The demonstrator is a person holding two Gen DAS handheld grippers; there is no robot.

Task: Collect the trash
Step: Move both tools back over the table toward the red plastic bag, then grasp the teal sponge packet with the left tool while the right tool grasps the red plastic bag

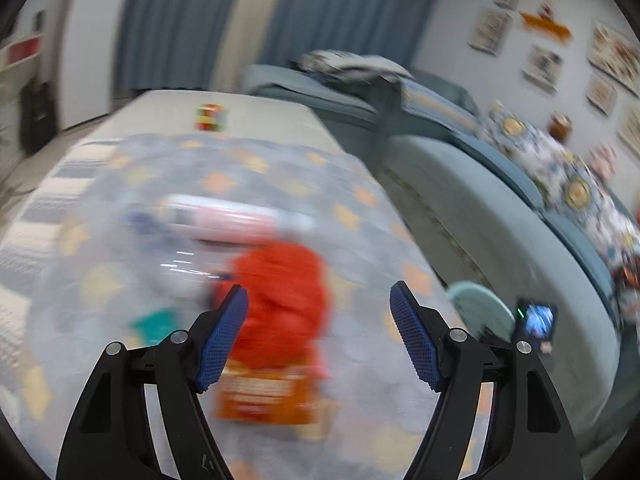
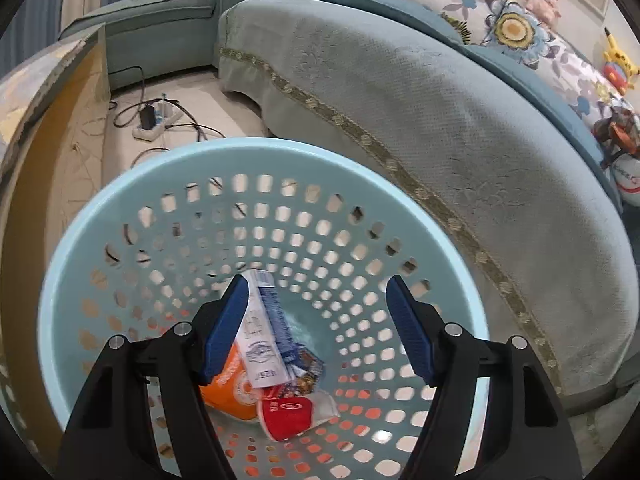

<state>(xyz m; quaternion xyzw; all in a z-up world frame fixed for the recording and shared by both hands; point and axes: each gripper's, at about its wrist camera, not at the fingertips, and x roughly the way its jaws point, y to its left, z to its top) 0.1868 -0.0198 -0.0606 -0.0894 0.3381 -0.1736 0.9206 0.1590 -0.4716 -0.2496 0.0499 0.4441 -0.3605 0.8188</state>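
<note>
Two hand-held grippers are at work, and both stand with their blue pads spread wide and nothing between them. The right hand-held gripper hangs over the pale blue perforated plastic basket, which sits on the floor beside the grey-green sofa; in its bottom lie a white-and-blue printed wrapper, an orange packet and a red-and-white crumpled packet, so part of the trash is already collected. The left hand-held gripper points at the desk under a grey cloth with orange and yellow patches, where more trash waits: a crumpled bright red bag just ahead of the pads, an orange printed carton beneath them, and a long pink-and-white package further off. That view is heavily blurred, so fine detail cannot be read. The step in hand looks like picking the red bag. To do it well, I would centre the open pads over its bulk, descend until they straddle the crumple, and close firmly, since thin film is likely to slip. Taking it alone, clear of the carton touching it, should keep the lift clean.
</note>
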